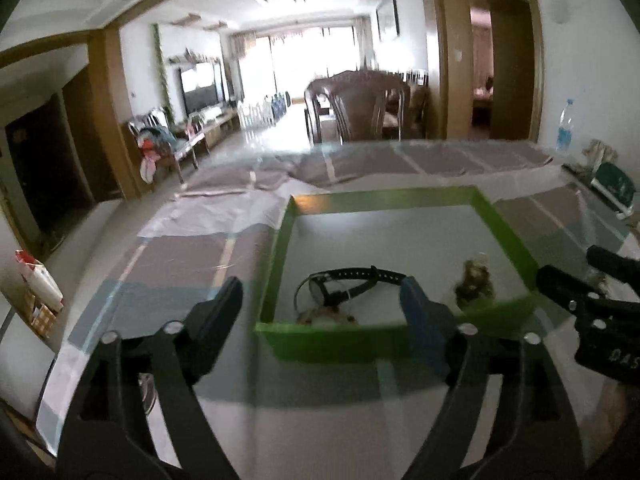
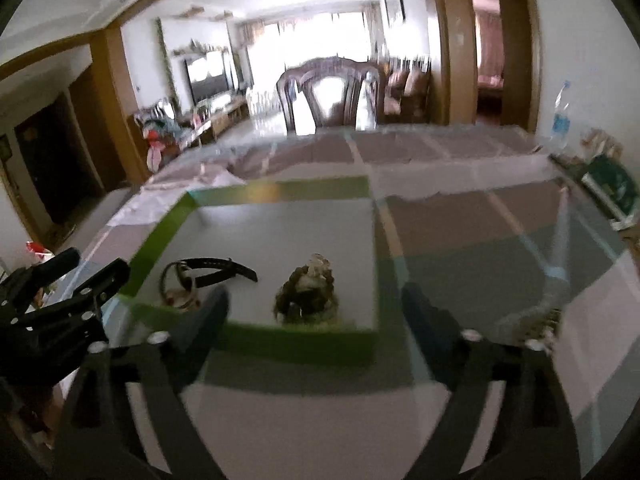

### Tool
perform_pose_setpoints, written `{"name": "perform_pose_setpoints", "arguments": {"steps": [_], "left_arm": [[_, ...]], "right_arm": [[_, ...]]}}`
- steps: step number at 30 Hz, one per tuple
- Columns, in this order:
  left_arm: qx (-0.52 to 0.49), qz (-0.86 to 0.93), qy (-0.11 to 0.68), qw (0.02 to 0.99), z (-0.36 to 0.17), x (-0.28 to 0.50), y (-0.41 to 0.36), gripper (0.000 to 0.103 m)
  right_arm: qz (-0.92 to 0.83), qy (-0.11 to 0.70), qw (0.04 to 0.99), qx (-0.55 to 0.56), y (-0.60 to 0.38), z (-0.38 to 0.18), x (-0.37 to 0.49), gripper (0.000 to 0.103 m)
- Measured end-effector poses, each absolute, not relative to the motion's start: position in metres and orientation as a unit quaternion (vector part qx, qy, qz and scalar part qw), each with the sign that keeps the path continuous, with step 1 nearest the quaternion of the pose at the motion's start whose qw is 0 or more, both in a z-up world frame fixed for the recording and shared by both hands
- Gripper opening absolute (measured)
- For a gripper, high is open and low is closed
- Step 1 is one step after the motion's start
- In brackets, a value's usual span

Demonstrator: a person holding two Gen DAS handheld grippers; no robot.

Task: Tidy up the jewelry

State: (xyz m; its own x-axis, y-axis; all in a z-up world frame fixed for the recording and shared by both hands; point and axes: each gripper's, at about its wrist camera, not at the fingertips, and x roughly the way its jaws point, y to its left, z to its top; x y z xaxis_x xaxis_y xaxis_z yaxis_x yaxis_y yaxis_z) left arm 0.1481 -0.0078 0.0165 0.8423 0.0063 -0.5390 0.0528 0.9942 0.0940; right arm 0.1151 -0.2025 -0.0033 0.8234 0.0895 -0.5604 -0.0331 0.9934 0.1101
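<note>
Green cardboard walls framed a shallow square tray [image 1: 504, 232] with a pale grey floor, which sat on a table covered by a checked cloth of mauve, grey and white panels [image 2: 500, 248]. Inside the tray, toward its near-left corner, lay a black wristwatch with a perforated strap [image 1: 352, 278], its band looped over on itself, and just in front of it a small pale trinket [image 1: 326, 317] rested against the near wall — too blurred to identify. Near the watch but apart from it, further right on the tray floor, sat a bunched heap of dark brownish beads [image 2: 308, 294].

The left gripper [image 1: 324, 304] hung at the tray's near edge with its two black fingers spread wide and nothing between them; its right fingertip was over the near wall of the tray, its left one outside over the cloth. The right gripper [image 2: 316, 312] was likewise spread and empty, its left fingertip at the near wall beside the watch, its right fingertip out over the cloth beyond the tray. On the cloth just beyond that right fingertip lay another small tangle of beaded jewellery [image 2: 540, 326], blurred. A dark wooden chair [image 2: 330, 94] stood at the far side of the table, and a clear plastic water bottle [image 1: 565, 128] stood at its far right corner.
</note>
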Motion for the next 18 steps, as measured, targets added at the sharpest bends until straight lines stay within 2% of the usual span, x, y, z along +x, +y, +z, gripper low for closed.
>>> {"name": "perform_pose_setpoints", "arguments": {"steps": [2,5,10,18], "left_arm": [[0.045,-0.018,0.27,0.962,0.021,0.122,-0.005,0.092],[0.038,-0.031,0.252,0.966,0.025,0.083,-0.005,0.098],[0.048,-0.008,0.227,0.973,0.026,0.035,-0.008,0.099],[0.038,-0.017,0.235,0.971,0.018,0.002,-0.003,0.099]], "right_arm": [[0.028,0.272,0.962,0.028,-0.2,0.005,0.085,0.099],[0.029,0.244,0.969,0.018,-0.197,0.012,0.046,0.099],[0.008,0.24,0.97,0.032,-0.197,0.009,0.006,0.099],[-0.018,0.237,0.971,0.005,-0.191,0.001,-0.017,0.099]]}}
